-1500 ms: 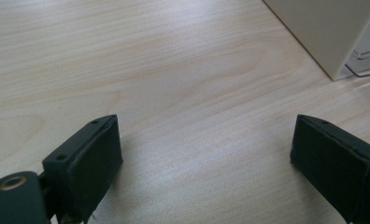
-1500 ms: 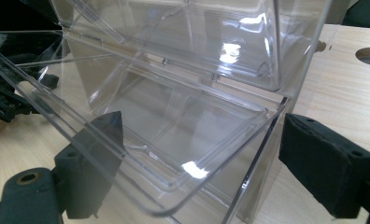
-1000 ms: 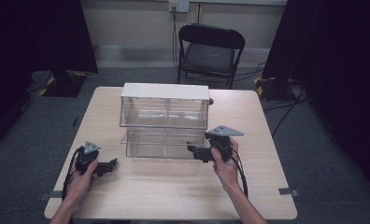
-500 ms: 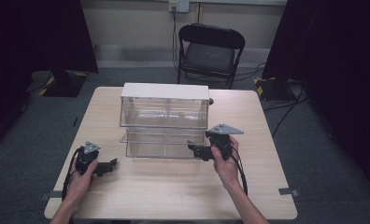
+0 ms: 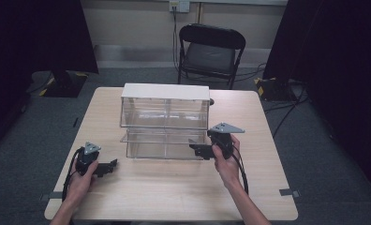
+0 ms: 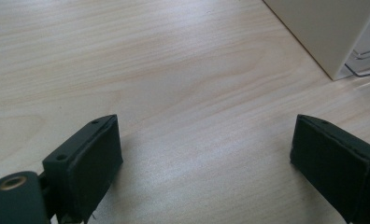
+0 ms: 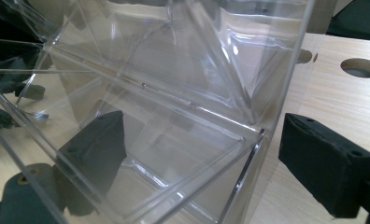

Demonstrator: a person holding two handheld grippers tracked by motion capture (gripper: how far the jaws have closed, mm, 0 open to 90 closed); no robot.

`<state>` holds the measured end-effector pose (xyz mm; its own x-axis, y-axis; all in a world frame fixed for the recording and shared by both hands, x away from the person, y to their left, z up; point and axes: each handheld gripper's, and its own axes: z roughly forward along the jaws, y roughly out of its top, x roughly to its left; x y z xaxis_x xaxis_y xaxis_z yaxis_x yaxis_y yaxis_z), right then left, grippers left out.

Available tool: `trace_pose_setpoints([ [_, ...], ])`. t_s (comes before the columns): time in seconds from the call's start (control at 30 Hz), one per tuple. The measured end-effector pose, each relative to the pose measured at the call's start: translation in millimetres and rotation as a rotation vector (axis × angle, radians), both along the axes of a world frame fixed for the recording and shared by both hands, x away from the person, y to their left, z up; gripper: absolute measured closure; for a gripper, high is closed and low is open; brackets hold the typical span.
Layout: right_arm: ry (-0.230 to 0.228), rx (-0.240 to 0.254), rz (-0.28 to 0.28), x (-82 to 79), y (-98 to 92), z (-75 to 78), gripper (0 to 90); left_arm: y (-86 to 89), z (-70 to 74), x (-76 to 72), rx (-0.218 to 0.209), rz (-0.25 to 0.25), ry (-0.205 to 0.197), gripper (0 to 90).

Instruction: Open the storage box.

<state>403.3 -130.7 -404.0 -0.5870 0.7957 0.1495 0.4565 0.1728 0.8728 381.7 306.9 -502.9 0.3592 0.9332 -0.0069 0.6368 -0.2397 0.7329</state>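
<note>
A clear plastic drawer cabinet (image 5: 165,112) with a white top stands mid-table. Its lower drawer (image 5: 165,143) is pulled out toward me and looks empty. My right gripper (image 5: 196,148) is at the drawer's right end, open. In the right gripper view the jaws (image 7: 202,149) straddle the drawer's clear side wall (image 7: 248,163): one jaw shows through the plastic, the other is outside over the wood. My left gripper (image 5: 111,166) rests low over the table, left of the drawer, open with nothing between its jaws (image 6: 206,158). The cabinet's white side (image 6: 323,28) is at the upper right of that view.
The light wooden table (image 5: 174,197) has bare room in front of the cabinet and at both sides. A round hole (image 7: 360,66) is in the tabletop behind the cabinet. A black folding chair (image 5: 211,51) stands beyond the far edge. Cables lie on the floor.
</note>
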Motion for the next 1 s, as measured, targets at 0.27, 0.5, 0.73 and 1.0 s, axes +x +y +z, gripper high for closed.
trace_pose_setpoints([
  [0.27,0.000,-0.003,0.002,0.6,0.3,1.4,13.8,-0.1,-0.1,0.0,0.000,0.001,-0.001,8.5],
  [0.5,-0.004,-0.004,0.008,0.9,-0.4,3.9,13.8,-0.1,0.0,0.0,0.000,0.001,0.000,8.5],
  [0.73,0.000,-0.005,0.010,2.0,-0.4,6.4,13.8,0.0,0.0,0.0,0.002,0.000,0.000,8.5],
  [1.0,-0.011,0.012,0.014,4.3,-1.9,12.0,13.8,-0.1,-0.1,0.0,0.000,0.001,-0.001,8.5],
])
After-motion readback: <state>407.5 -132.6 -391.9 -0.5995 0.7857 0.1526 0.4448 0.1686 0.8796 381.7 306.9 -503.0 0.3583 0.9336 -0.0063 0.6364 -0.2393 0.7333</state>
